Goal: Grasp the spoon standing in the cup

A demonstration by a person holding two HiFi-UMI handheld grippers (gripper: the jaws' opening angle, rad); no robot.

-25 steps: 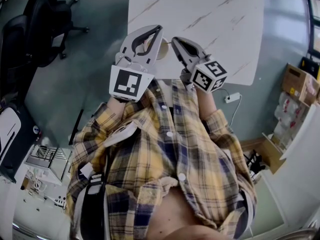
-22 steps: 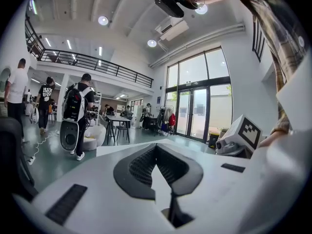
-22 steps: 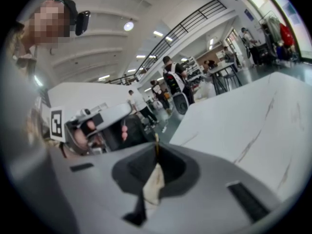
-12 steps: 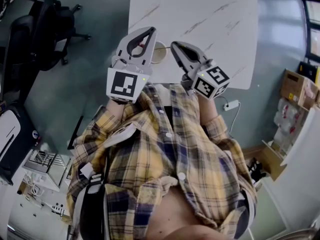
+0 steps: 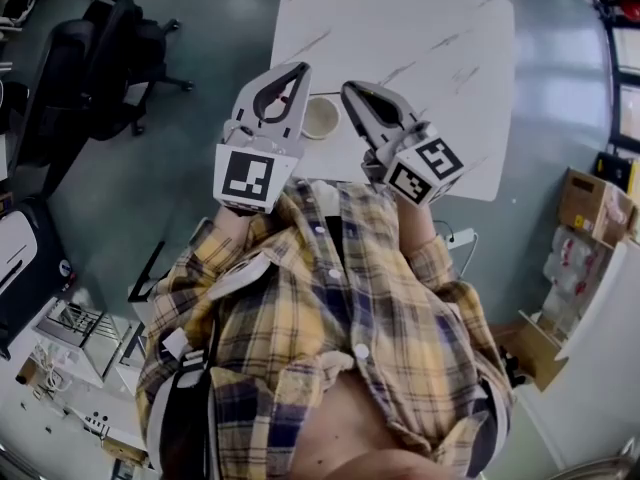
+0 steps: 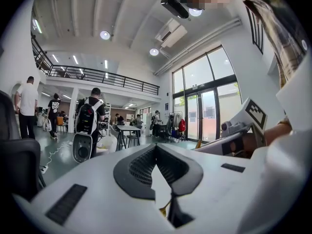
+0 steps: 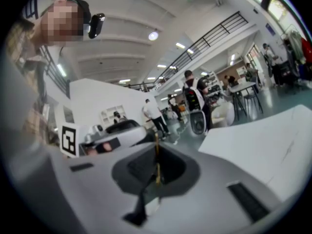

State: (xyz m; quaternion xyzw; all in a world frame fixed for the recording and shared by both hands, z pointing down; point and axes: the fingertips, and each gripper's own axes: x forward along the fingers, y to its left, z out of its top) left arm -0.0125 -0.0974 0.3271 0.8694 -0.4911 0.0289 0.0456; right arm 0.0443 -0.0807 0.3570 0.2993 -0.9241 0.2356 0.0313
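Right gripper view: thin gold-brown spoon (image 7: 157, 169) handle stands upright, pinched btwn right gripper (image 7: 157, 144) jaws, which are closed on it. Head view: cup (image 5: 321, 118) (tan inside, contents unclear) on white table (image 5: 430, 48), seen btwn the two grippers. Left gripper (image 6: 156, 146) jaws tip-to-tip, nothing pinched.

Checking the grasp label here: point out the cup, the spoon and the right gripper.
cup (image 5: 322, 118): head view, on its pale inside.
spoon (image 7: 157, 155): right gripper view, on its thin handle between the shut fingers.
right gripper (image 5: 350, 92): head view, at its closed fingertips.
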